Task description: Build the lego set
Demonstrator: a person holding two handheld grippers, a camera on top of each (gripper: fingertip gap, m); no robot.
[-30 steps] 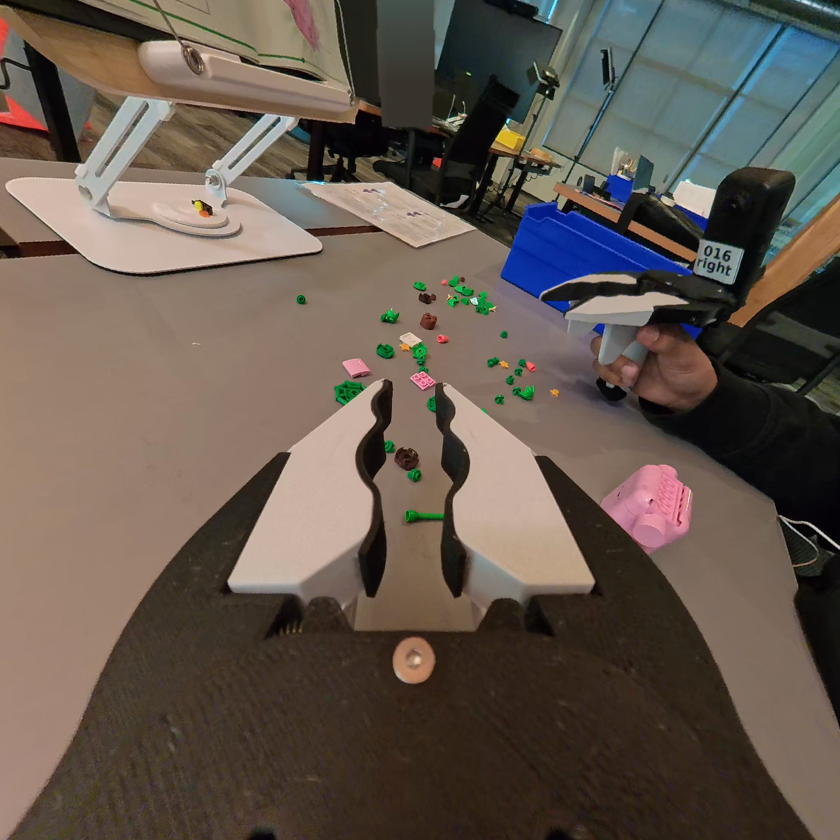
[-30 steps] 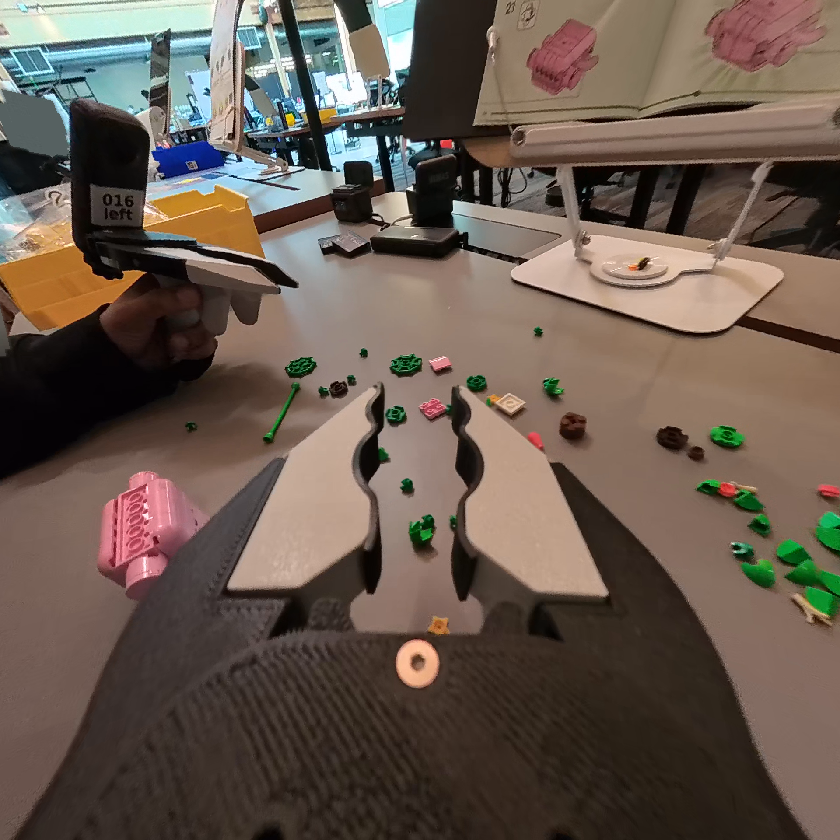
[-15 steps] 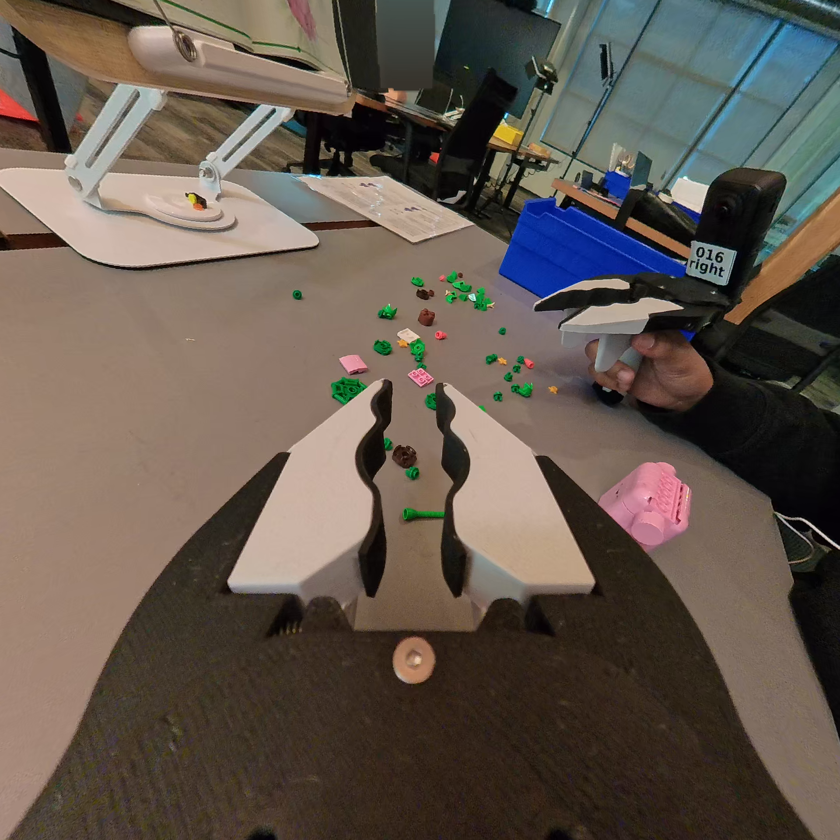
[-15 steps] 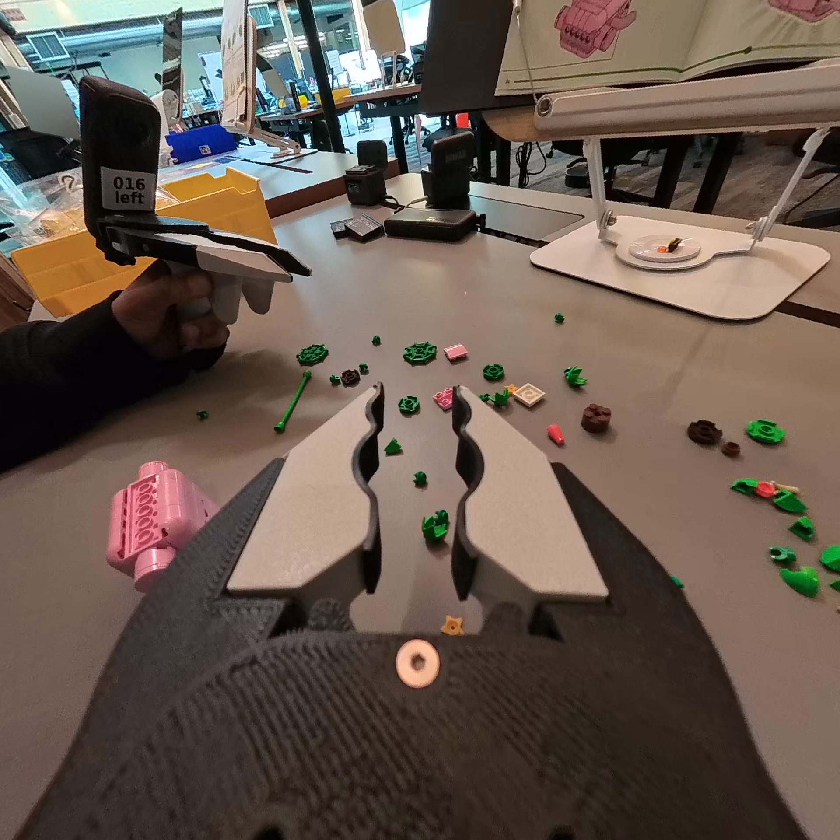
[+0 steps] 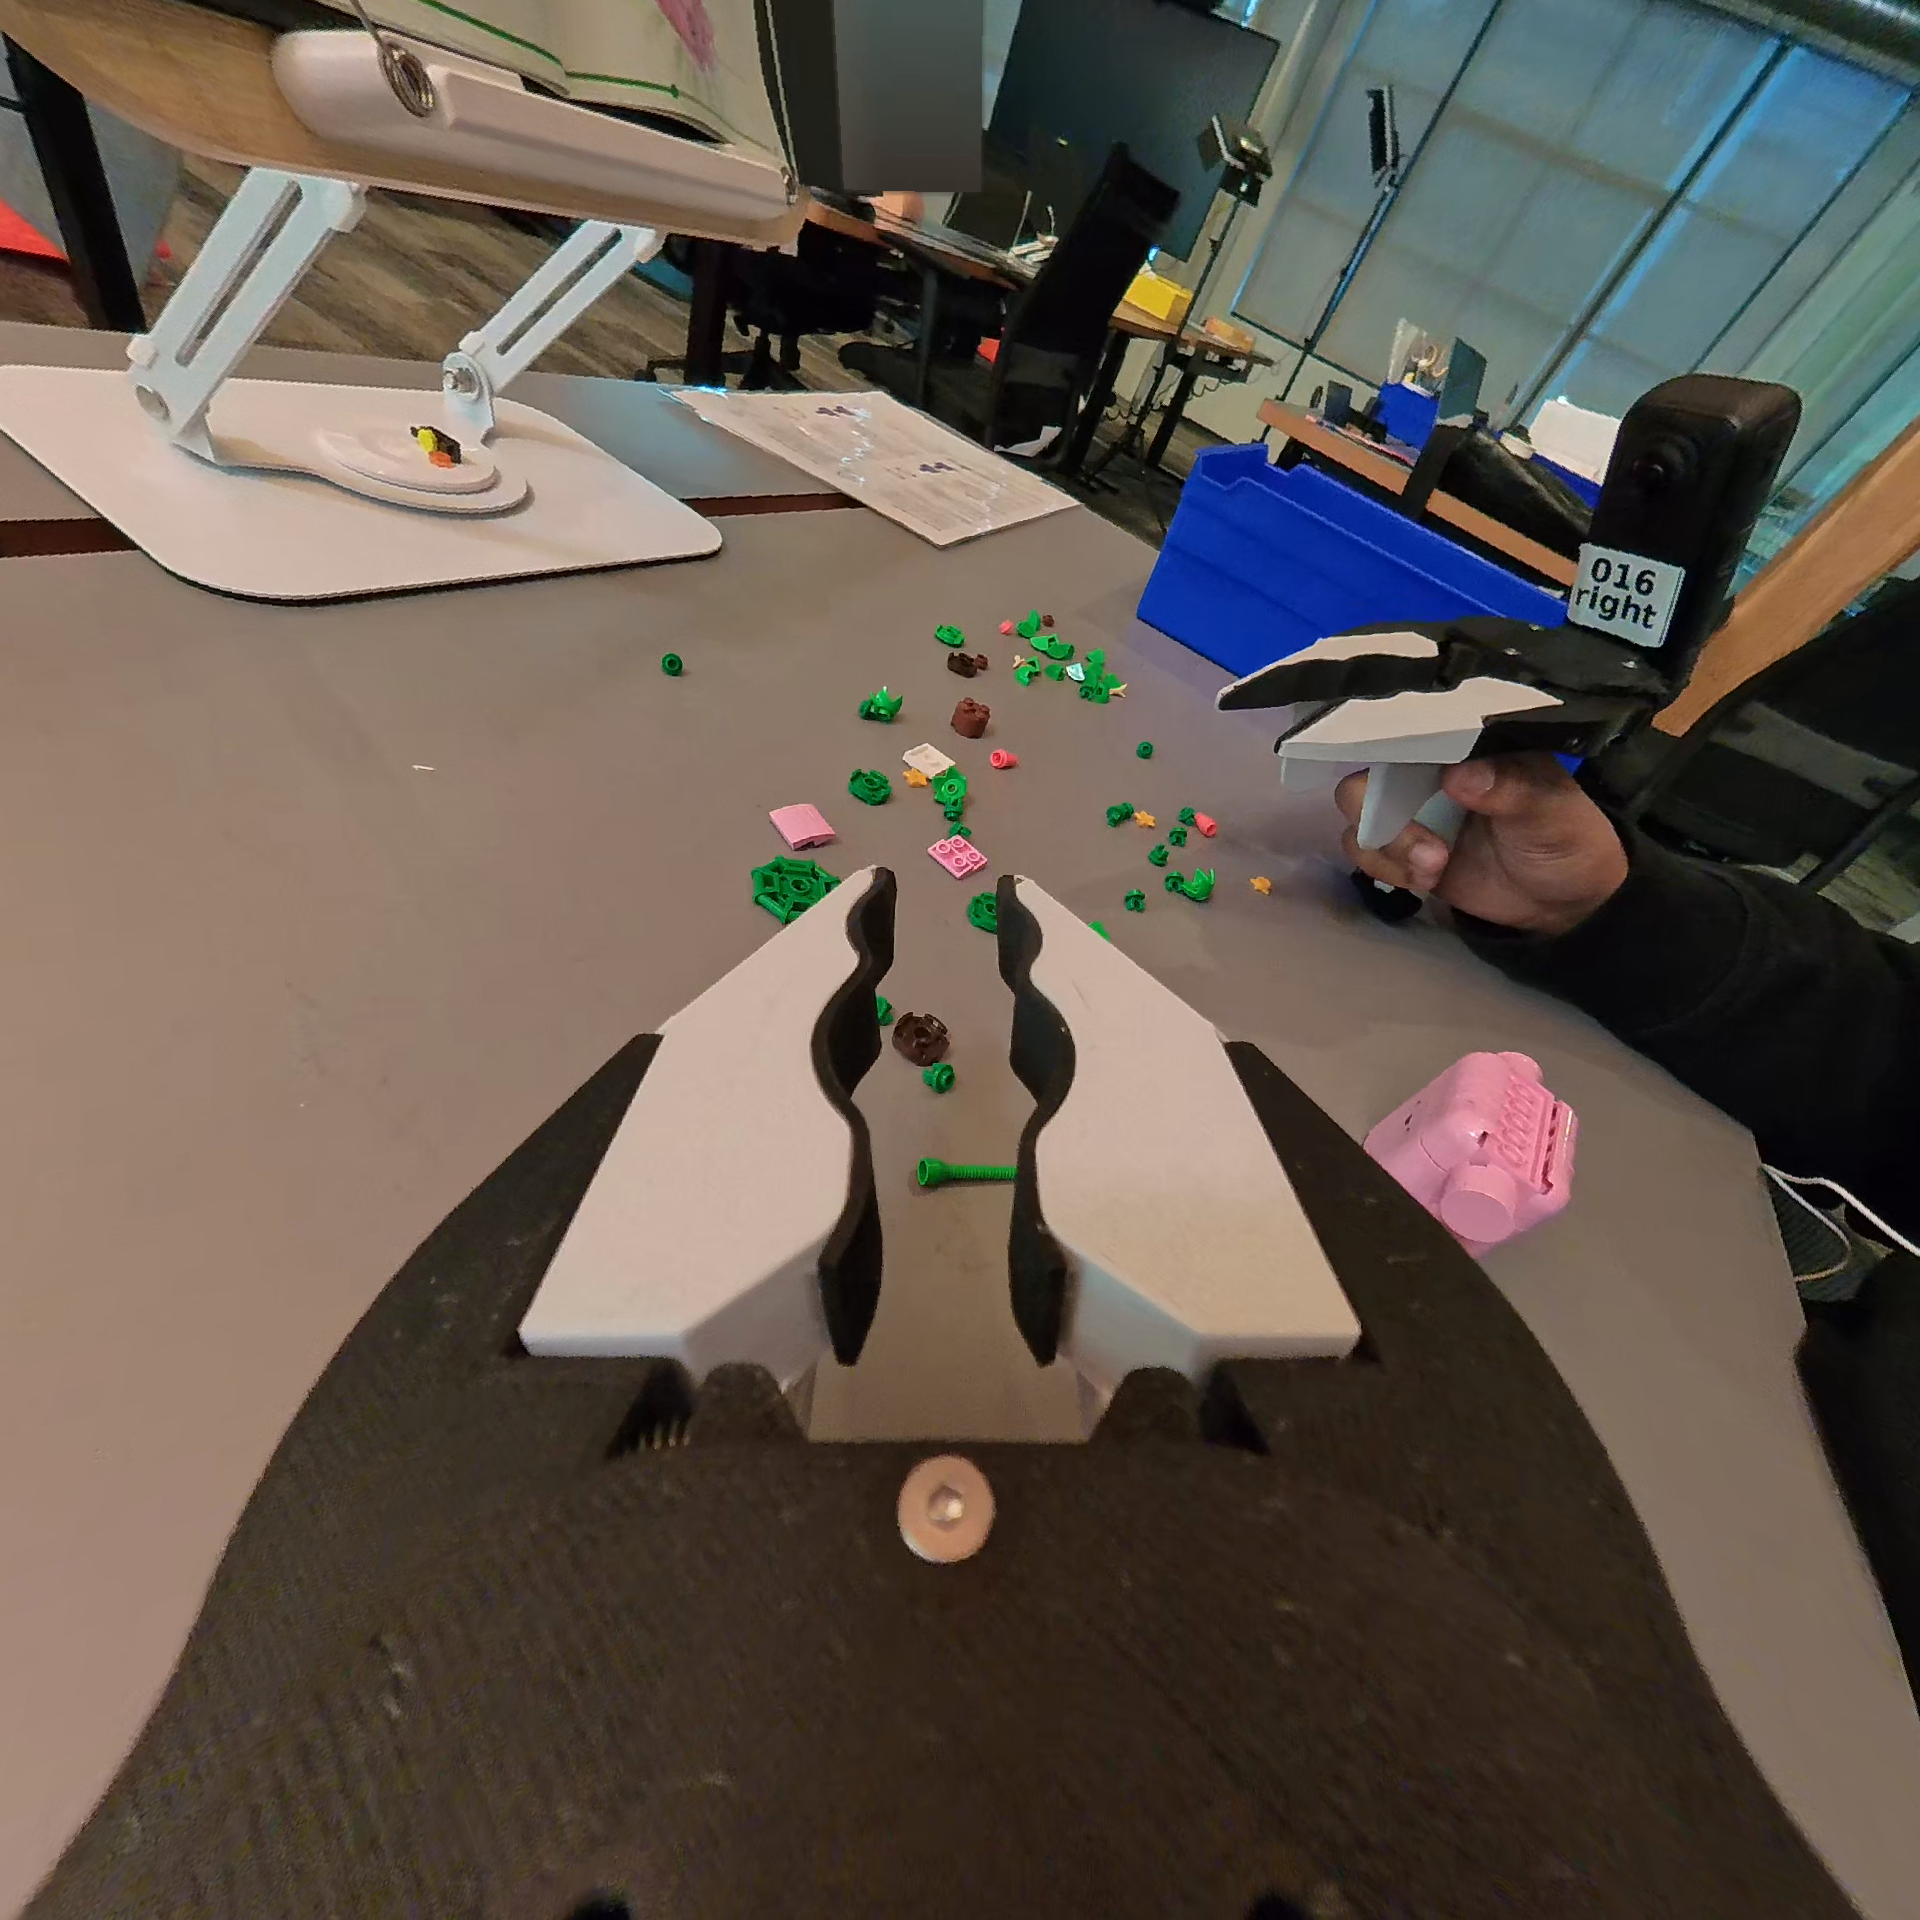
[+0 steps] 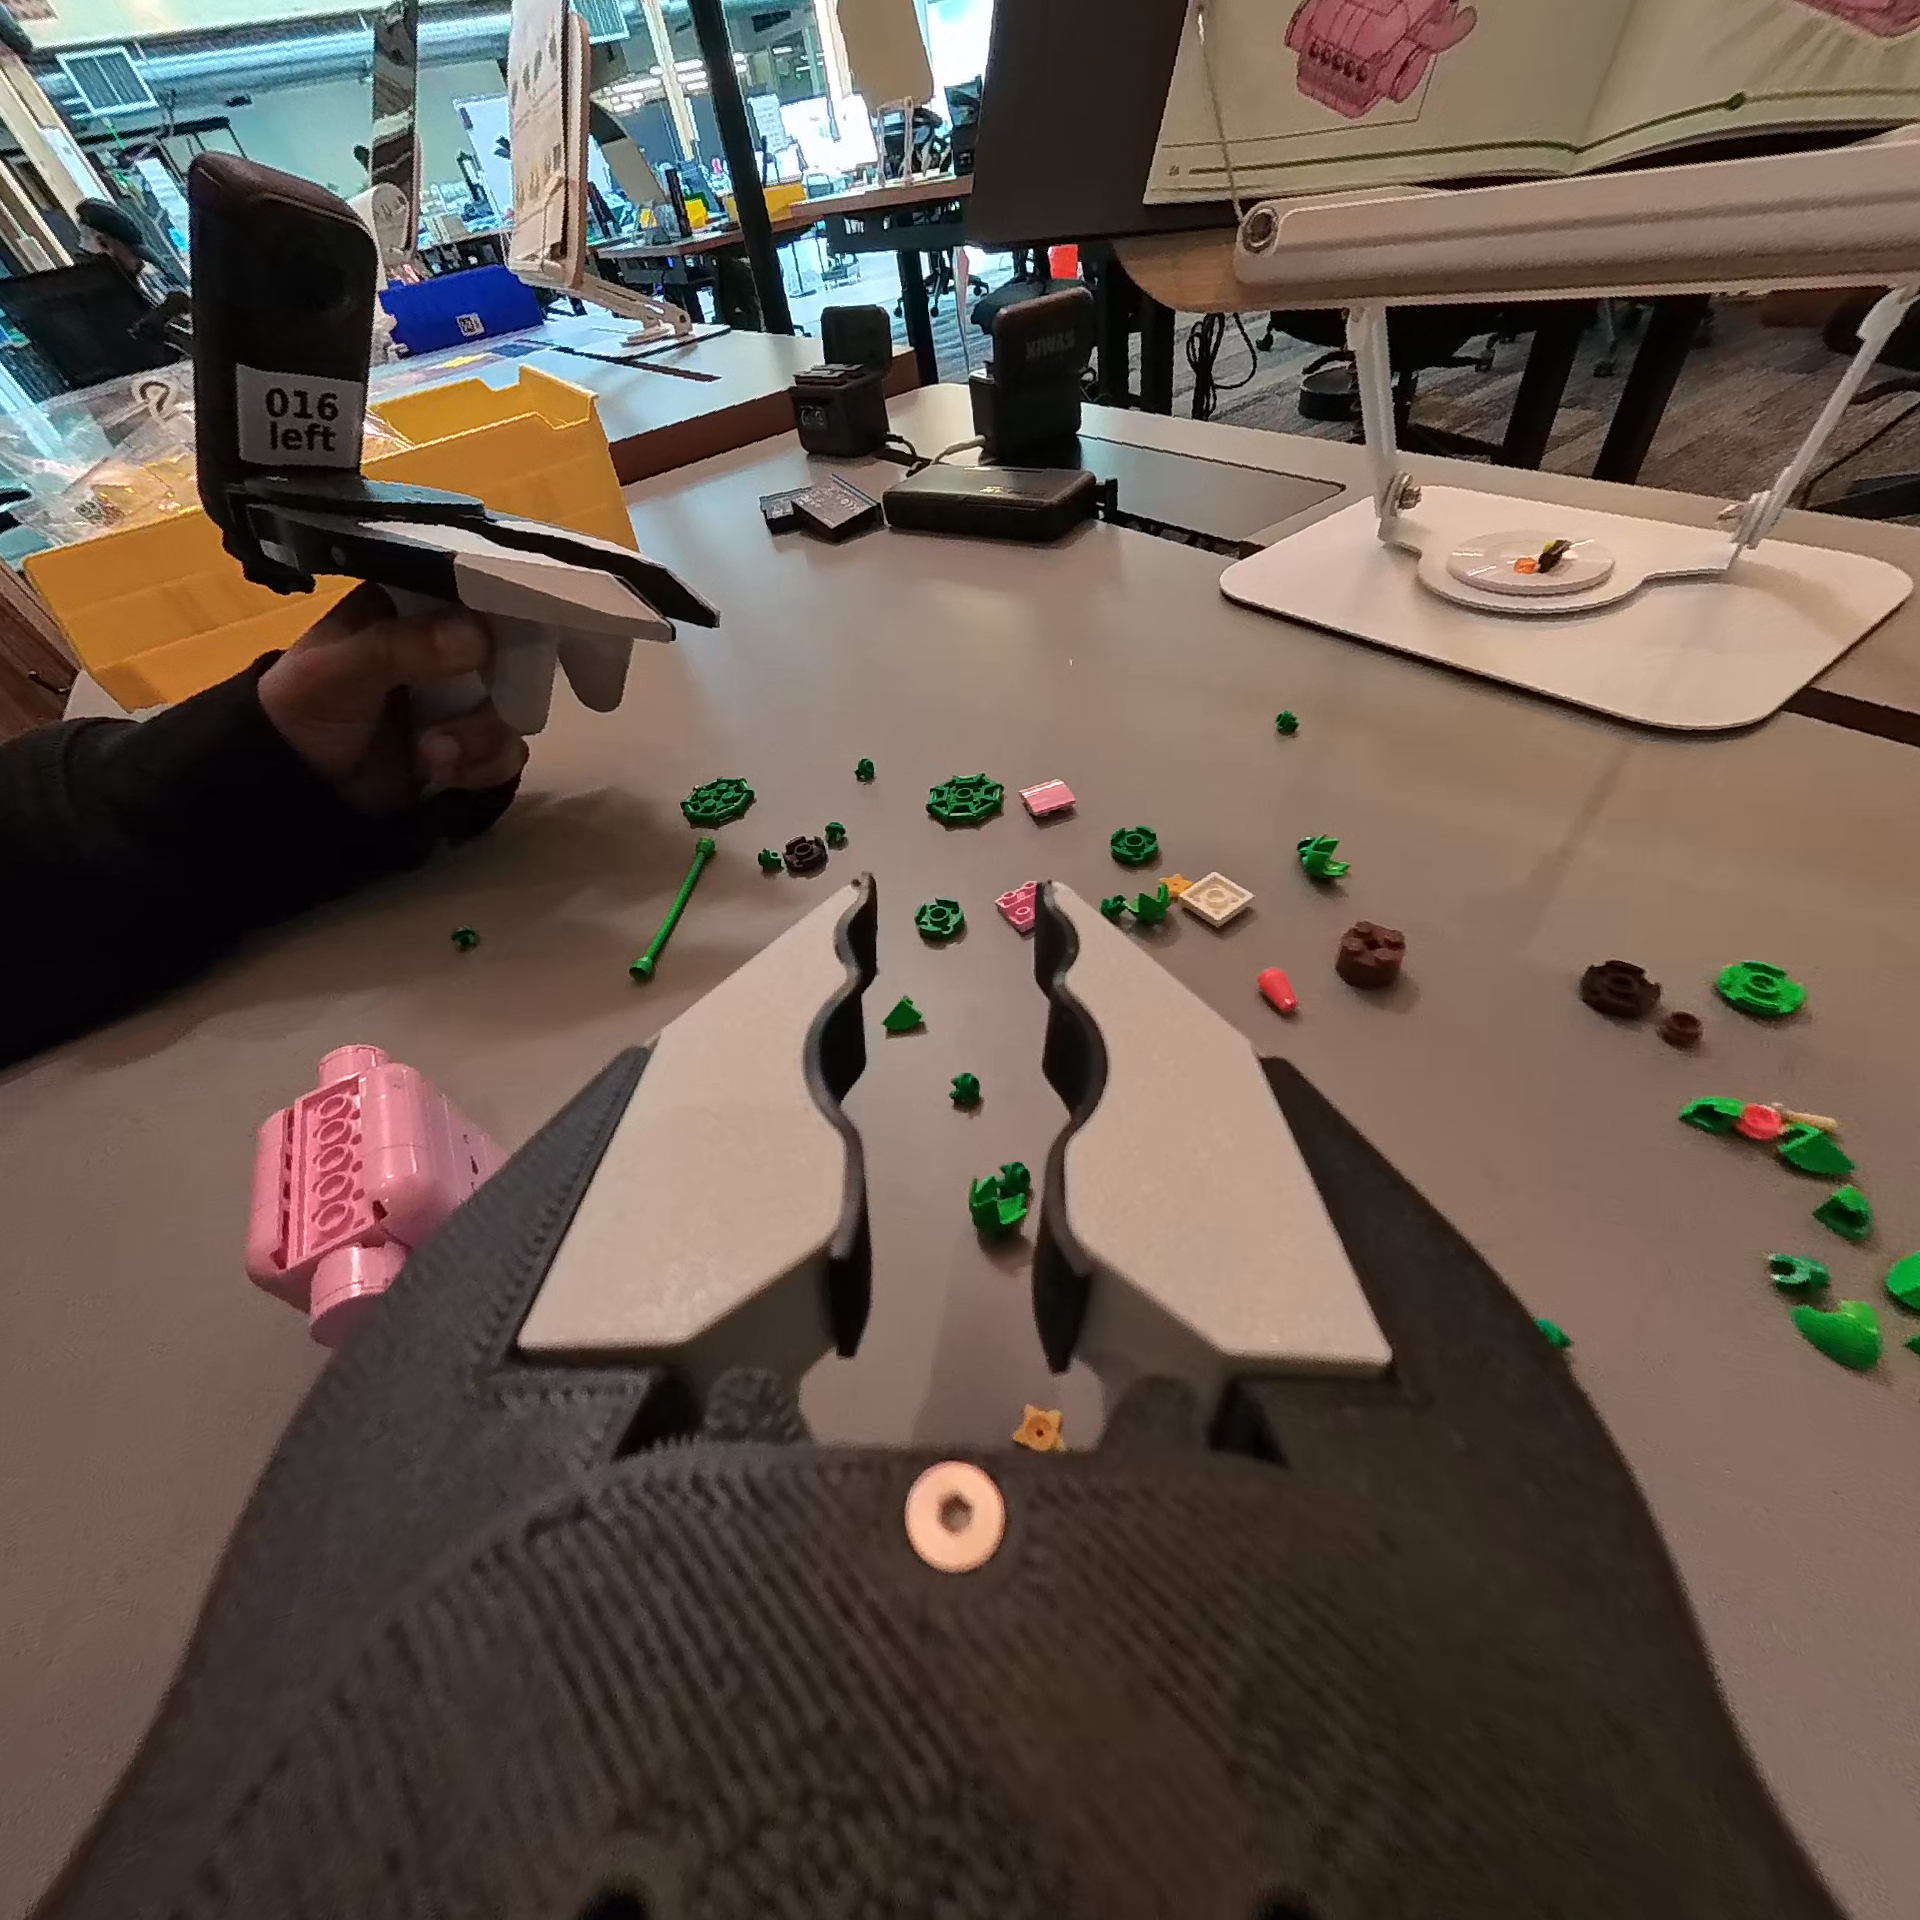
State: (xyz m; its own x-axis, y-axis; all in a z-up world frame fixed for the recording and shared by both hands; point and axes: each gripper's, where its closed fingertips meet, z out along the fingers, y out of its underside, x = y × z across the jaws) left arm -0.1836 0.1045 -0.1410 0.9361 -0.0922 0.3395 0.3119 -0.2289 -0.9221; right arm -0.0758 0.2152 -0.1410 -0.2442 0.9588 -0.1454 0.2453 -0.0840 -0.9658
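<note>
Small loose lego pieces, mostly green, lie scattered on the grey table (image 5: 312, 935). A pink built block (image 5: 1475, 1153) lies on its side, also in the right wrist view (image 6: 353, 1174). My left gripper (image 5: 945, 883) is open and empty, held just above a green rod (image 5: 966, 1172) and a brown round piece (image 5: 920, 1036). My right gripper (image 6: 953, 888) is open and empty over small green pieces (image 6: 997, 1195), with a pink plate (image 6: 1018, 904) by its tips. Each gripper shows in the other's view, held in a hand above the table (image 6: 686, 613) (image 5: 1247, 707).
A white book stand (image 5: 312, 499) holds an open instruction booklet at the back, seen also from the right (image 6: 1558, 623). A blue bin (image 5: 1299, 561) stands at the right, a yellow bin (image 6: 312, 582) at the left. Black devices (image 6: 987, 499) and a printed sheet (image 5: 883, 468) lie farther back. The gap from one gripper's tips to the other's is roughly 15 centimetres. The pink plate (image 6: 1018, 904) lies around 11 centimetres away from my right fingertips. It is also in sight in the left wrist view (image 5: 956, 864).
Both grippers have drifted only slightly over the pieces; the right wrist view has shifted a little. Both stay open and empty. No piece has moved.
</note>
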